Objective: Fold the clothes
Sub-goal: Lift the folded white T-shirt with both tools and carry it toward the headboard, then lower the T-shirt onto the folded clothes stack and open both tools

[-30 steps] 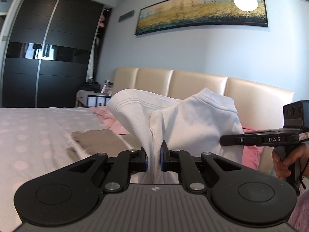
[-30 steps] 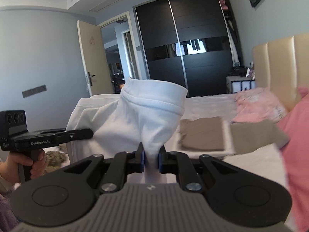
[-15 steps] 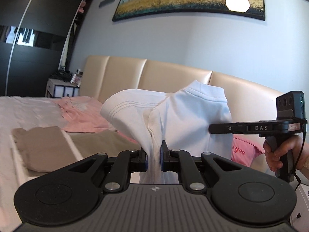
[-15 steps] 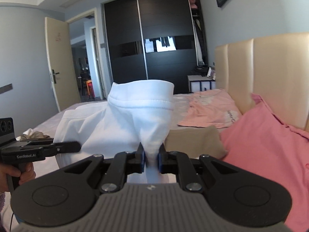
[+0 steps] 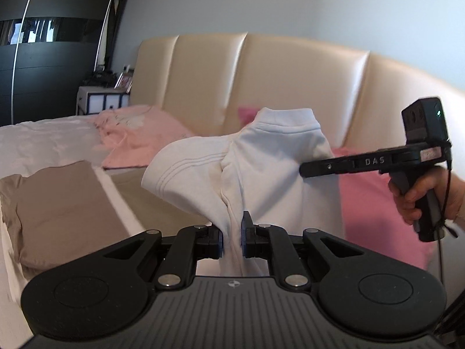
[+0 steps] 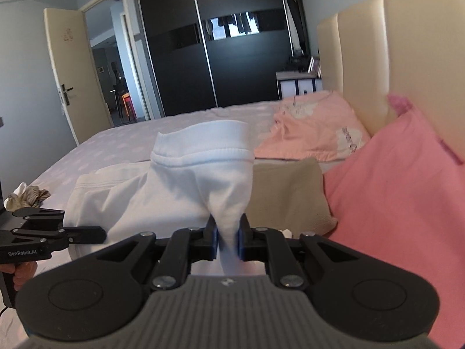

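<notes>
**White garment carried to the headboard end, both grips holding**

White garment (image 5: 270,171) hangs between your two grippers, off the bed. Left gripper (image 5: 232,240) is clamped on a bunch of its fabric; right gripper (image 6: 226,240) likewise on a ribbed hem. Neither grip has loosened over the last second.

Change: both views have swung from the wardrobe side toward the headboard (image 5: 290,81) and dipped. I'd read that as carrying a folded piece to the stack, not another fold.

Obstacles: beige folded pieces (image 6: 287,195) lie directly ahead, pink pillow (image 6: 392,197) just right of them, pink garment (image 6: 308,131) beyond. Free space is tight; aim beside the beige pieces, clear of the pillow.
</notes>
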`<act>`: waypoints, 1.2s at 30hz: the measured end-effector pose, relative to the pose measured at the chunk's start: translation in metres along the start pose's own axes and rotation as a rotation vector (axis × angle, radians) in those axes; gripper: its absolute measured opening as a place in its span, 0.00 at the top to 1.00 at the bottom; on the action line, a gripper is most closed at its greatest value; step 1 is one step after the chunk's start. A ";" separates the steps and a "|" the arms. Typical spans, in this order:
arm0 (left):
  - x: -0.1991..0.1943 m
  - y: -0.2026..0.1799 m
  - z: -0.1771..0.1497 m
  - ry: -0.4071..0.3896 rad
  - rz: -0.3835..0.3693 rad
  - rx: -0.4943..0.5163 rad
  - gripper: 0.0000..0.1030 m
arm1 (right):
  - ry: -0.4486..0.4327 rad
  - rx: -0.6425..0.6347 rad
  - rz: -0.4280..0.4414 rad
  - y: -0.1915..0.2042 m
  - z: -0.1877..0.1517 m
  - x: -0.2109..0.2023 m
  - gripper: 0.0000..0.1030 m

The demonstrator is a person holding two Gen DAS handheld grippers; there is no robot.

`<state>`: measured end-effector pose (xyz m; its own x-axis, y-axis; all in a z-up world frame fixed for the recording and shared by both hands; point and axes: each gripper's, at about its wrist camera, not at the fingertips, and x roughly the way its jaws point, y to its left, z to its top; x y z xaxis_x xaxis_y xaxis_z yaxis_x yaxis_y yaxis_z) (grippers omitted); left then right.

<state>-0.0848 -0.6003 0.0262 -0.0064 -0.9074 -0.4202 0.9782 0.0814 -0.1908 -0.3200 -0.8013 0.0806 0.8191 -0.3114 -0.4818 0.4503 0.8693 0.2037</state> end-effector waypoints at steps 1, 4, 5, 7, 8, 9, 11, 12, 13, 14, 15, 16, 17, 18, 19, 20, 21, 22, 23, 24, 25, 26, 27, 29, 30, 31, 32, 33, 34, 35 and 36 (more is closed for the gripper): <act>0.010 0.006 -0.001 0.018 0.007 -0.002 0.91 | 0.008 0.014 0.002 -0.006 -0.002 0.014 0.86; 0.037 0.023 -0.008 0.073 0.019 -0.007 0.91 | 0.043 0.064 0.001 -0.025 -0.006 0.053 0.86; 0.047 0.028 -0.011 0.092 0.024 -0.010 0.91 | 0.051 0.083 -0.002 -0.030 -0.010 0.064 0.86; 0.064 0.039 -0.020 0.129 0.035 -0.022 0.90 | 0.063 0.123 -0.005 -0.040 -0.019 0.084 0.86; 0.071 0.044 -0.024 0.146 0.040 -0.025 0.90 | 0.063 0.146 -0.006 -0.045 -0.023 0.092 0.86; 0.078 0.048 -0.029 0.161 0.044 -0.027 0.89 | 0.067 0.167 -0.010 -0.050 -0.028 0.100 0.86; 0.088 0.054 -0.037 0.188 0.055 -0.024 0.88 | 0.077 0.186 -0.026 -0.055 -0.037 0.114 0.86; 0.089 0.055 -0.040 0.193 0.064 -0.024 0.85 | 0.084 0.194 -0.034 -0.059 -0.041 0.122 0.86; 0.089 0.056 -0.044 0.194 0.075 -0.025 0.81 | 0.081 0.203 -0.046 -0.061 -0.044 0.125 0.84; 0.088 0.057 -0.044 0.191 0.089 -0.031 0.79 | 0.077 0.212 -0.058 -0.063 -0.047 0.128 0.82; 0.087 0.058 -0.042 0.186 0.104 -0.039 0.73 | 0.066 0.229 -0.068 -0.066 -0.050 0.128 0.76; 0.086 0.060 -0.041 0.181 0.119 -0.048 0.67 | 0.058 0.236 -0.083 -0.068 -0.052 0.127 0.67; 0.081 0.060 -0.039 0.169 0.139 -0.052 0.63 | 0.048 0.226 -0.101 -0.069 -0.052 0.123 0.66; 0.074 0.060 -0.038 0.154 0.161 -0.054 0.56 | 0.038 0.216 -0.119 -0.069 -0.051 0.119 0.66; 0.067 0.059 -0.036 0.138 0.182 -0.056 0.53 | 0.028 0.206 -0.138 -0.070 -0.051 0.115 0.66; 0.060 0.059 -0.035 0.122 0.204 -0.058 0.53 | 0.012 0.216 -0.151 -0.071 -0.050 0.109 0.66; 0.053 0.058 -0.033 0.104 0.228 -0.055 0.53 | -0.010 0.225 -0.159 -0.071 -0.048 0.102 0.66; 0.046 0.055 -0.031 0.084 0.250 -0.039 0.54 | -0.029 0.219 -0.167 -0.070 -0.046 0.097 0.66; 0.039 0.050 -0.029 0.062 0.267 -0.026 0.55 | -0.049 0.212 -0.175 -0.068 -0.044 0.092 0.66; 0.033 0.046 -0.027 0.040 0.282 -0.016 0.58 | -0.062 0.199 -0.182 -0.066 -0.041 0.089 0.66; 0.029 0.042 -0.025 0.032 0.258 -0.023 0.67 | -0.074 0.185 -0.175 -0.061 -0.041 0.084 0.68; 0.027 0.039 -0.024 0.033 0.213 -0.038 0.69 | -0.080 0.173 -0.156 -0.055 -0.041 0.079 0.73; 0.028 0.032 -0.024 0.040 0.186 -0.030 0.71 | -0.081 0.157 -0.135 -0.048 -0.042 0.076 0.83; 0.034 0.015 -0.026 0.066 0.158 0.007 0.71 | -0.049 0.107 -0.155 -0.036 -0.047 0.077 0.87; 0.039 0.007 -0.028 0.083 0.150 0.025 0.71 | -0.031 0.081 -0.184 -0.031 -0.049 0.079 0.90; 0.044 -0.001 -0.030 0.099 0.142 0.043 0.73 | -0.011 0.068 -0.205 -0.029 -0.052 0.082 0.95; 0.049 -0.005 -0.033 0.118 0.144 0.052 0.74 | 0.009 0.055 -0.224 -0.027 -0.056 0.085 0.95; 0.055 -0.009 -0.035 0.138 0.151 0.057 0.76 | 0.023 0.057 -0.234 -0.029 -0.059 0.088 0.95; 0.060 -0.012 -0.038 0.158 0.157 0.063 0.77 | 0.037 0.060 -0.243 -0.031 -0.062 0.091 0.96; 0.065 -0.013 -0.041 0.181 0.170 0.062 0.79 | 0.042 0.071 -0.242 -0.034 -0.066 0.095 0.96; 0.070 -0.012 -0.045 0.207 0.186 0.058 0.81 | 0.047 0.083 -0.242 -0.038 -0.069 0.099 0.96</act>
<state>-0.1062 -0.6467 -0.0405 0.1380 -0.7753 -0.6163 0.9767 0.2097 -0.0451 -0.2800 -0.8385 -0.0339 0.6676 -0.4865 -0.5636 0.6603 0.7366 0.1464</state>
